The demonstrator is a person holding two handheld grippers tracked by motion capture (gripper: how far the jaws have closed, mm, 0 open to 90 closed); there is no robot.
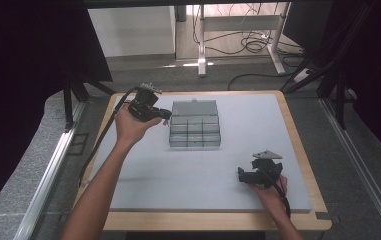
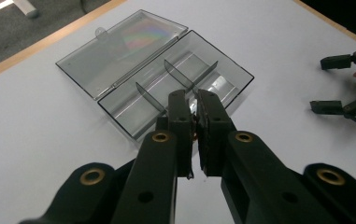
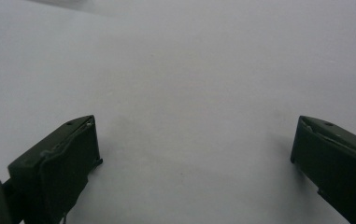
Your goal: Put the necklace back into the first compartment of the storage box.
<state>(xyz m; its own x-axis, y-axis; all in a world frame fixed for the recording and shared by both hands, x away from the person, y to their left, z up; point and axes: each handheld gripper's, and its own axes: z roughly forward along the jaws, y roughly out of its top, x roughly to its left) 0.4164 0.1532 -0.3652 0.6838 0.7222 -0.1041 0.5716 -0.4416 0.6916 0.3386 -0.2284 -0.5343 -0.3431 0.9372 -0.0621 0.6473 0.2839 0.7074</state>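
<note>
Just left of the clear divided box [image 2: 175, 88] — lid flopped open, compartments look bare — left gripper [image 2: 195, 114] nearly clenched; right gripper [image 1: 245, 174] spread wide, nearer the person.

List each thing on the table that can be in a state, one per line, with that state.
Clear plastic organizer box: open, compartments look empty.
Box lid: swung fully back, lying flat on the table behind the box.
Left gripper: jaws nearly closed; something small may sit between them, too unclear to name.
Right gripper: jaws wide apart, holding nothing, low over the bare grey mat.
</note>
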